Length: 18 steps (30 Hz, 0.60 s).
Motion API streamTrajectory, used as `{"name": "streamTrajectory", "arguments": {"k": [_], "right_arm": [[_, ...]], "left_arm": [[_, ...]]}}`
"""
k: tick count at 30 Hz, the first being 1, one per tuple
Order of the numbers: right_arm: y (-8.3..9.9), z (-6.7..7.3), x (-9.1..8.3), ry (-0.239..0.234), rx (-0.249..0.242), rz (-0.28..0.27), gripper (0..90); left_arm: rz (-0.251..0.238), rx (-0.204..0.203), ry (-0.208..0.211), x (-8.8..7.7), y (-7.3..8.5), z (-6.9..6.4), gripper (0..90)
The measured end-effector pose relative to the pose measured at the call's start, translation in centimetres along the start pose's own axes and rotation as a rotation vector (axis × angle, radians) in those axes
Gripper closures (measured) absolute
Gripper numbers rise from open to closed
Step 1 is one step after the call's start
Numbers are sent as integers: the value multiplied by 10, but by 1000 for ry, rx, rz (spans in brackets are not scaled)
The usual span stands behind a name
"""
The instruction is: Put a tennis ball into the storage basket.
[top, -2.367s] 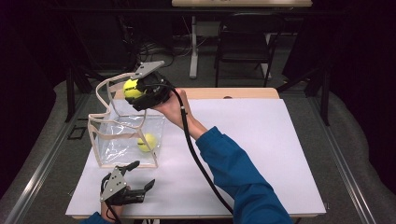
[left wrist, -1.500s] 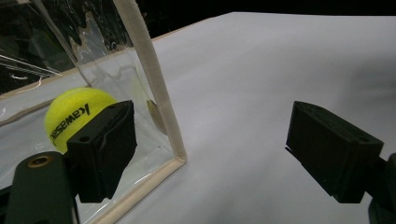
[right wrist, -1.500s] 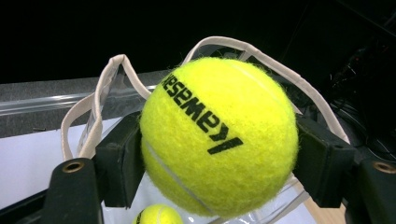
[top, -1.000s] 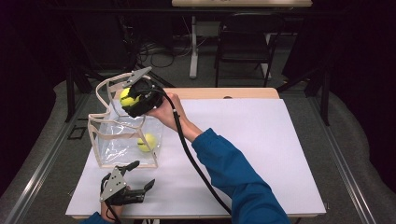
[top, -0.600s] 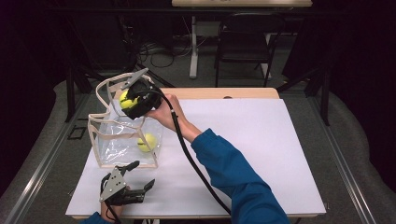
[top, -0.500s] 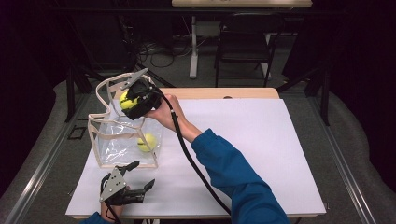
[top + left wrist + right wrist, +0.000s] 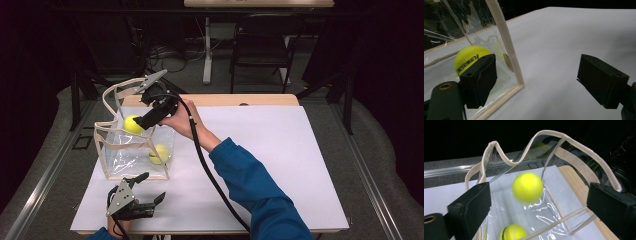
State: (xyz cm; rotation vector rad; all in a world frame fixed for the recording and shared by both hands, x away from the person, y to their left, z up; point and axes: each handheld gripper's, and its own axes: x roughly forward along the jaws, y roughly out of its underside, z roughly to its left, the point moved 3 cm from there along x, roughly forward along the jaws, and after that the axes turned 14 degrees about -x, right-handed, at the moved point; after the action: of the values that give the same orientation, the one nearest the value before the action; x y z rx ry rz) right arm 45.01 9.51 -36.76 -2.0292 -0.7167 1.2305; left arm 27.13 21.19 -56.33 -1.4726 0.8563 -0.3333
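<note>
At upper left, the right gripper (image 7: 141,122), its jaws just opened, releases a tennis ball (image 7: 527,186) over the clear bag (image 7: 107,162) holding another ball (image 7: 159,153); the left gripper (image 7: 150,187) rests released.

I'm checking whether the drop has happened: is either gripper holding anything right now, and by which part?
Nothing is held. The right gripper has just been opening and the tennis ball falls free into the clear bag. The left gripper is open on nothing.

A white sheet (image 7: 280,150) covers the light wooden tabletop (image 7: 220,99). Behind the table stands a black metal-framed chair (image 7: 260,50), beside what looks like tangled cables (image 7: 172,54) on the grey floor (image 7: 370,145).
</note>
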Motion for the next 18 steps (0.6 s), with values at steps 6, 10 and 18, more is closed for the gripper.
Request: {"name": "streamTrajectory", "arguments": {"k": [6,10,18], "right_arm": [[7,-9,-19,17,28,-16,7],[17,-14,-32,25,35,-20,0],[24,-15,-39,24,40,-17,0]], "left_arm": [[2,3,1,0,0,0,161],[3,2,0,1,0,0,161],[5,5,-2,1,0,-1,161]]}}
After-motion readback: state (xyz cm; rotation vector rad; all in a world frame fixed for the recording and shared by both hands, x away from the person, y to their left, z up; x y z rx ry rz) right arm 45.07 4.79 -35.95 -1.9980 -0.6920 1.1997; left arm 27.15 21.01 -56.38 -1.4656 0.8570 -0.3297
